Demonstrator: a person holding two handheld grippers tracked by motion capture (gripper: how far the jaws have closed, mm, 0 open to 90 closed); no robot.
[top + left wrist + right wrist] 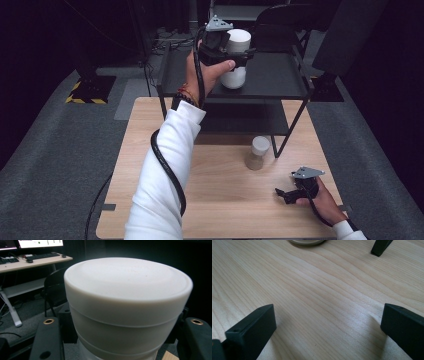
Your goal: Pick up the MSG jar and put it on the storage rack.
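The left gripper holds a big white jar by its upper part, its jaws closed tight around it. The jar is at the top shelf of the black rack that stands at the far end of the table. From the high view I cannot tell if the bottom of the jar touches the shelf or hangs just over it.

I think the step now is putting the jar on that shelf, or lifting it away. If it is going down, the next move needs a slow, straight drop so the jar lands flat and stays upright. After that the jaws can let go.

The right gripper rests low on the table near the person, its jaws wide apart with nothing between them. A small jar with a white lid stands on the table just in front of the rack, near one rack leg.

The left gripper view shows the white jar very close, with its smooth lid and the rings around its side. The right gripper view shows bare wood grain and a rack foot.
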